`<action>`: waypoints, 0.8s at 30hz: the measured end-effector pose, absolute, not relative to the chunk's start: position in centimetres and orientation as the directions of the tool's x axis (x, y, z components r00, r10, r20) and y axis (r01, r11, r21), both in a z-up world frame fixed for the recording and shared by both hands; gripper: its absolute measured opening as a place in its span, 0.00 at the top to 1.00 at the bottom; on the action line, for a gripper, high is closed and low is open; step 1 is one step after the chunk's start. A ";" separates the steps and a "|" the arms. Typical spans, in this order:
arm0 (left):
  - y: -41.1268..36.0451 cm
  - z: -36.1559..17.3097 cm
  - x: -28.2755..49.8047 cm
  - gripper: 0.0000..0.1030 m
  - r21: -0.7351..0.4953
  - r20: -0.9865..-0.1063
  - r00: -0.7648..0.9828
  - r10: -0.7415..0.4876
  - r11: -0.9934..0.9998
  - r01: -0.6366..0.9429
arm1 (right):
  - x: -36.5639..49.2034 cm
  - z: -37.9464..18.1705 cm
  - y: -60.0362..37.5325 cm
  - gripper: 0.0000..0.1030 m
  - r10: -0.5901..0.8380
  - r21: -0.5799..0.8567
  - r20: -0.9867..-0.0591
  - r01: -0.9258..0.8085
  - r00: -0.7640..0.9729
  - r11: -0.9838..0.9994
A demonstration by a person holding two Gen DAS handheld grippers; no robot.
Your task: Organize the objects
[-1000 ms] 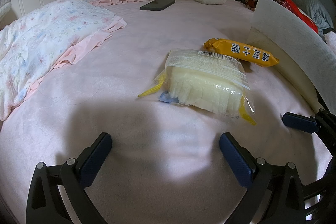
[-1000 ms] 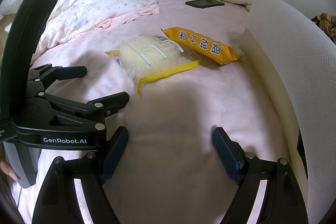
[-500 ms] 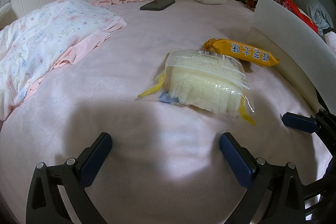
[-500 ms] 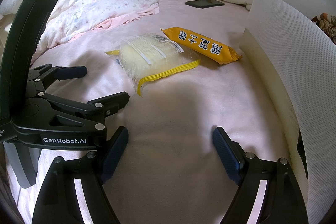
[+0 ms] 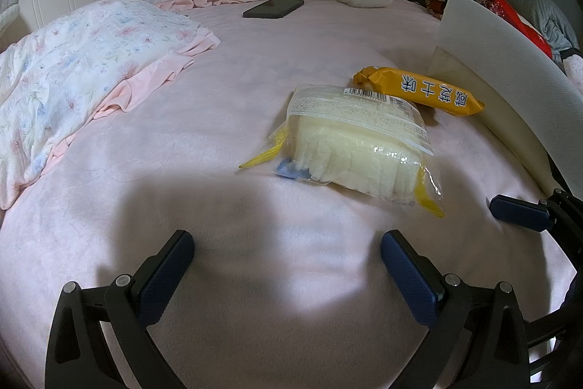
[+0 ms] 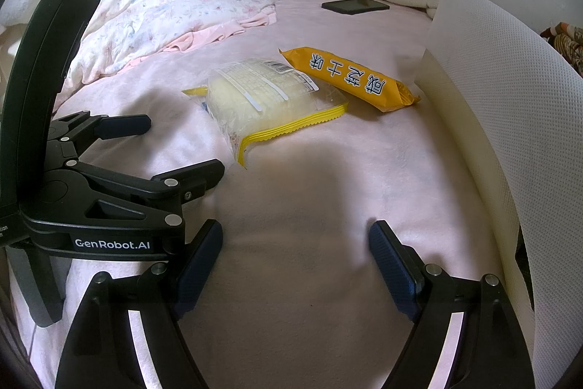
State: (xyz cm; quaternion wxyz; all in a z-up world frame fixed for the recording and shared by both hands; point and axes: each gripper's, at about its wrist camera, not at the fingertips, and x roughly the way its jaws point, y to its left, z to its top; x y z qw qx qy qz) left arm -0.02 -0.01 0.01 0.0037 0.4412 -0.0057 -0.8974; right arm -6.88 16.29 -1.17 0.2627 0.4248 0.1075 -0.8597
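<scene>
Pink bedding carries the clear bread bag [image 5: 359, 148] near the bed's right edge, ahead and rightward of the left gripper [image 5: 288, 265], which is held wide and empty. The right gripper [image 6: 295, 254] (equally wide, empty) is judged similarly near. The orange snack packet [image 6: 349, 79] lies just beyond, its long axis slanting toward the white fabric bin [image 6: 492, 90].

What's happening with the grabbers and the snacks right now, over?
Left gripper open, empty. Right gripper open, empty. Bread bag and orange snack pack lying on the bed, untouched. Path clear.
</scene>
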 end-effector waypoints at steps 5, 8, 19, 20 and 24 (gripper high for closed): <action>0.0 0.0 0.0 0.00 0.013 -0.792 -0.611 -0.012 -1.000 0.002 | -6.9 -1.2 16.3 0.20 -0.360 0.038 -0.787 0.543 -0.501 -0.839; 0.0 0.0 0.0 0.00 0.013 -0.792 -0.611 -0.012 -1.000 0.002 | -6.9 -1.2 16.2 0.20 -0.360 0.039 -0.787 0.543 -0.501 -0.839; 0.0 0.0 0.0 0.00 0.014 -0.792 -0.611 -0.012 -1.000 0.002 | -6.9 -1.3 16.1 0.20 -0.360 0.039 -0.786 0.542 -0.502 -0.839; 0.0 0.0 0.0 0.00 0.013 -0.792 -0.611 -0.012 -1.000 0.002 | -6.8 -1.3 16.1 0.20 -0.361 0.039 -0.786 0.542 -0.501 -0.839; 0.0 0.0 0.0 0.00 0.013 -0.792 -0.611 -0.012 -1.000 0.002 | -6.7 -1.4 16.1 0.20 -0.361 0.039 -0.786 0.542 -0.502 -0.839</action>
